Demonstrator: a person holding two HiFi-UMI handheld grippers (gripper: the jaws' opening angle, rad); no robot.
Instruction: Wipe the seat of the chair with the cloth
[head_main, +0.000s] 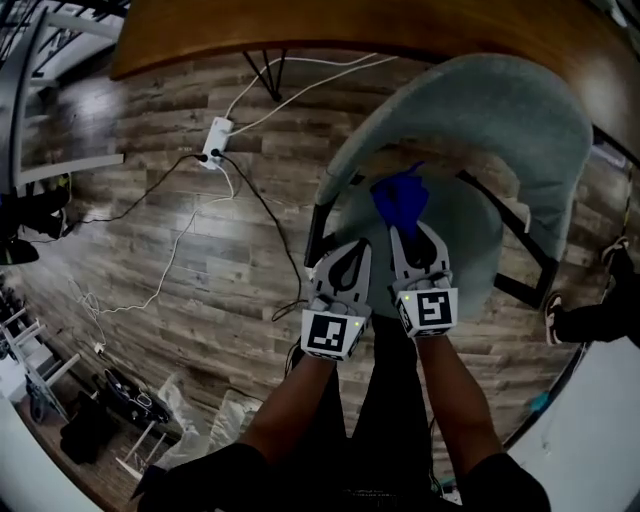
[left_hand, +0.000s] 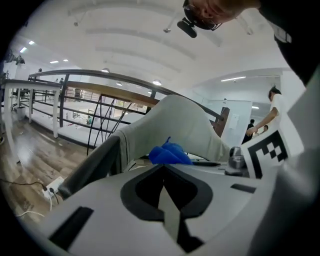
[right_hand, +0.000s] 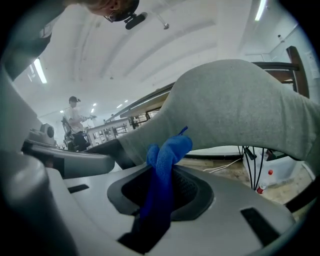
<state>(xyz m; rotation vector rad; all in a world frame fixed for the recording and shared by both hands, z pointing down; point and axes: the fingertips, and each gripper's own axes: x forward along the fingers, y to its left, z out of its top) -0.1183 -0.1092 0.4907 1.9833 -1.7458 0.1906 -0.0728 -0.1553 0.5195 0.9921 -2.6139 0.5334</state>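
Observation:
A grey-green upholstered chair stands below me, its seat under both grippers. My right gripper is shut on a blue cloth, which bunches out past the jaw tips over the seat's rear. In the right gripper view the cloth runs up between the jaws, with the chair back behind it. My left gripper is shut with nothing in it, over the seat's left edge beside the black armrest. The left gripper view shows the cloth just beyond its closed jaws.
A wooden table edge runs along the top. A white power strip with black and white cables lies on the plank floor at left. Someone's shoe is at right. Bags and clutter sit at lower left.

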